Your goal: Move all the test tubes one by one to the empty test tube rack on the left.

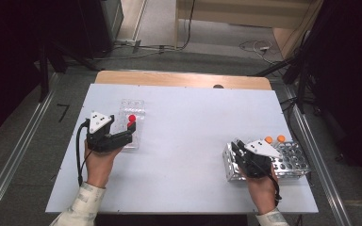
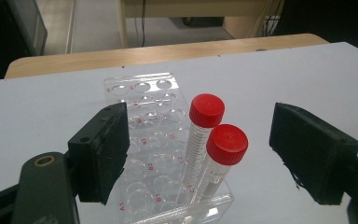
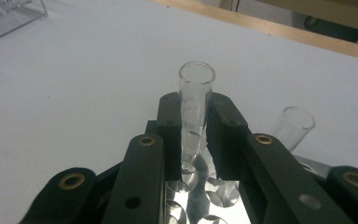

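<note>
Two red-capped tubes (image 2: pixel 207 110) (image 2: pixel 227 143) stand side by side in a clear plastic rack (image 2: pixel 144 140) at the table's left. My left gripper (image 2: pixel 200 154) is open, one jaw on each side of the two tubes and neither touching them. In the high view the left gripper (image 1: pixel 128 132) sits at the rack's (image 1: pixel 133 106) near end. My right gripper (image 3: pixel 196 100) is shut on an uncapped clear tube (image 3: pixel 196 79), held upright over a shiny metal rack (image 3: pixel 200 196). Beside it, a second uncapped tube (image 3: pixel 294 123) leans in that rack.
At the table's right, the metal rack (image 1: pixel 290 162) holds two orange-capped tubes (image 1: pixel 268 140) (image 1: pixel 281 138) at its far edge. The white tabletop (image 1: pixel 184 136) stretches between the two racks. A wooden strip (image 1: pixel 179 79) runs along the far edge.
</note>
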Available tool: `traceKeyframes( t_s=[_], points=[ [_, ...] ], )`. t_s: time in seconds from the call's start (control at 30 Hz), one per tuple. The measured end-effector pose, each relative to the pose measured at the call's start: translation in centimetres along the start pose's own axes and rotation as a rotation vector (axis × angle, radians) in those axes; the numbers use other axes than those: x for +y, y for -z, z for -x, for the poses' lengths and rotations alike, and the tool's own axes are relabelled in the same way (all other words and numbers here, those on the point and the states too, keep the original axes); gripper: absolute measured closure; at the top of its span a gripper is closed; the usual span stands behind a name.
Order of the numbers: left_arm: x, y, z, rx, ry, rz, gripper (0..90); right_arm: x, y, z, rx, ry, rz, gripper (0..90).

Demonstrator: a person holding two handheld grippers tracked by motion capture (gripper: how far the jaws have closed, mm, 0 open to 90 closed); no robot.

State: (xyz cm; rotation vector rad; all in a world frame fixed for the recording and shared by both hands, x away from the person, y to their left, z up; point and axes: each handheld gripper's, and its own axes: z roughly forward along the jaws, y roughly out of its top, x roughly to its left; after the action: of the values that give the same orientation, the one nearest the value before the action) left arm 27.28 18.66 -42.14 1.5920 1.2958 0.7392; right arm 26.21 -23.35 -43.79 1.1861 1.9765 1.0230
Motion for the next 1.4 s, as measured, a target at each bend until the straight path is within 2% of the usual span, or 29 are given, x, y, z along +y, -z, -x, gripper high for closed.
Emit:
traceKeyframes(
  t_s=[0.23,0.33,0.47,0.63,0.77,1.07,1.17,1.3,1.4],
  points=[
    [0.0,0.1,0.1,-0.004,-0.003,0.002,20.4,0.9,1.1,0.1,0.01,0.0,0.043,73.3],
    [0.1,0.1,0.1,-0.008,-0.004,0.002,20.5,1.3,1.6,0.0,0.01,0.022,0.059,73.4],
    [0.2,0.2,0.4,-0.012,-0.006,0.009,20.7,1.9,2.5,0.0,0.008,0.026,0.084,73.4],
    [0.3,0.5,0.8,-0.023,-0.012,0.016,20.9,2.7,3.7,-0.1,0.029,0.024,0.122,73.4],
    [0.5,0.6,1.1,-0.035,-0.014,0.022,21.1,3.1,4.1,-1.1,0.06,0.047,0.139,73.4],
    [0.8,1.1,2.5,-0.072,-0.04,0.036,21.1,4.0,3.2,-3.7,0.148,0.075,0.134,73.4],
    [0.9,1.2,3.2,-0.096,-0.054,0.035,21.1,4.0,2.6,-4.6,0.2,0.083,0.126,73.4],
    [1.0,1.5,4.2,-0.125,-0.071,0.035,21.1,3.9,1.4,-6.0,0.249,0.096,0.094,73.4],
    [1.0,1.6,4.9,-0.154,-0.079,0.03,21.1,3.8,0.5,-6.9,0.269,0.107,0.075,73.4]
  ],
)
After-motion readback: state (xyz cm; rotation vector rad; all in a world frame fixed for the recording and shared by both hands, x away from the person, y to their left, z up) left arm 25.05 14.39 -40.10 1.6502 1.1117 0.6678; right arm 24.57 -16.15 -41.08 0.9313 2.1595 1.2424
